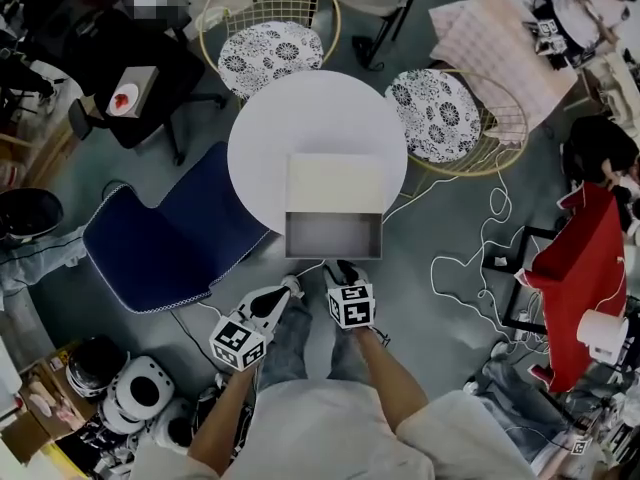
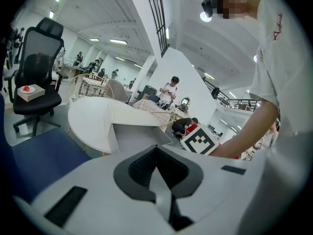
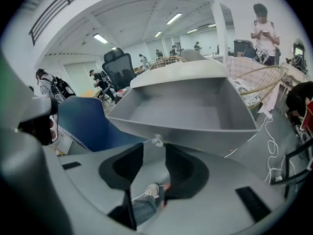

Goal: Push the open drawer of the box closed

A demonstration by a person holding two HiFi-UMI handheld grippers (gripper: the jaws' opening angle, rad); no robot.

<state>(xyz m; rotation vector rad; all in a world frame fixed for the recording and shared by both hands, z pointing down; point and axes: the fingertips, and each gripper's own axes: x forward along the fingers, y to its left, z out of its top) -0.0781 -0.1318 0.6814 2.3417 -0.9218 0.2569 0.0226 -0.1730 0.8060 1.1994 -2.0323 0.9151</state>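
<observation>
Drawer point(image 1: 333, 236) open, empty, right gripper point(image 3: 153, 153) jaws apart by knob point(image 3: 157, 141), left gripper point(image 2: 156, 154) jaws closed

Left tool point(image 1: 290, 287) closed, right tool point(image 1: 345, 267) jaws apart

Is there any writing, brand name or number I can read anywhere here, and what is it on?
Red script on the person's white shirt: too blurred to read.
Left marker cube and right marker cube: black-and-white squares only, no letters.
White box and its drawer: no print shows.
Small box on the black chair: a red mark, no legible words.
</observation>
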